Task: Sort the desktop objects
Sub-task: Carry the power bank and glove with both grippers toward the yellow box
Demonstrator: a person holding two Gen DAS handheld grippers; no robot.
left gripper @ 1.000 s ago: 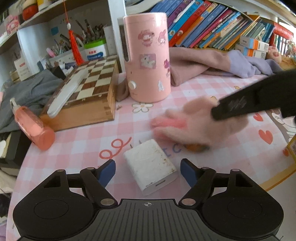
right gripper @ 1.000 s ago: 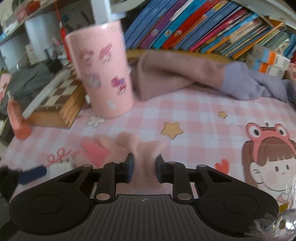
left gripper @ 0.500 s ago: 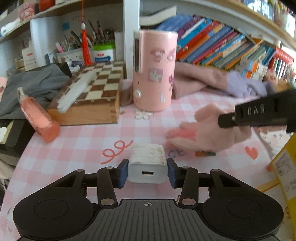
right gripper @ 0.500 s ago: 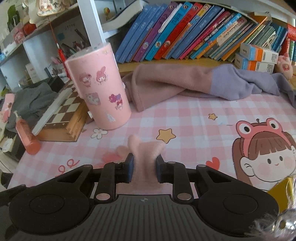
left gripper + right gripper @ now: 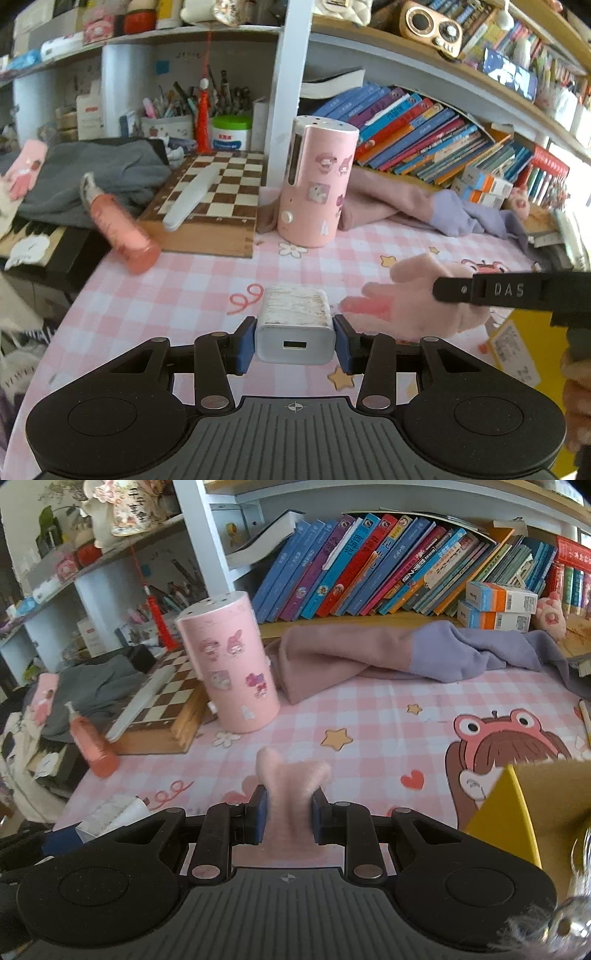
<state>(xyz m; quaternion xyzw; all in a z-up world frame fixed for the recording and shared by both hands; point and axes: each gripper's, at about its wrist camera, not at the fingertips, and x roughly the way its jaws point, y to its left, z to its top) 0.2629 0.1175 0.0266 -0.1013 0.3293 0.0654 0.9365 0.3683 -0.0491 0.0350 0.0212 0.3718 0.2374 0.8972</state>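
Observation:
My left gripper (image 5: 294, 345) is shut on a scuffed white charger block (image 5: 294, 326), lifted above the pink checked tablecloth (image 5: 177, 295), its USB port facing the camera. My right gripper (image 5: 288, 818) is shut on a fluffy pink glove (image 5: 290, 786), held off the table. In the left wrist view the same pink glove (image 5: 417, 295) hangs from the right gripper's black finger (image 5: 498, 291) just right of the charger. At the lower left of the right wrist view the charger (image 5: 110, 812) shows partly.
A pink sticker-covered cylinder (image 5: 314, 184) stands mid-table beside a wooden chessboard box (image 5: 218, 203). A pink pump bottle (image 5: 118, 229) leans at the left edge. Pink-and-purple cloth (image 5: 388, 657) lies before the books. A yellow box (image 5: 517, 812) sits near right.
The left gripper closed on the white charger and lifted it off the table. The right gripper rose with the pink glove. Both views now look from higher and further back.

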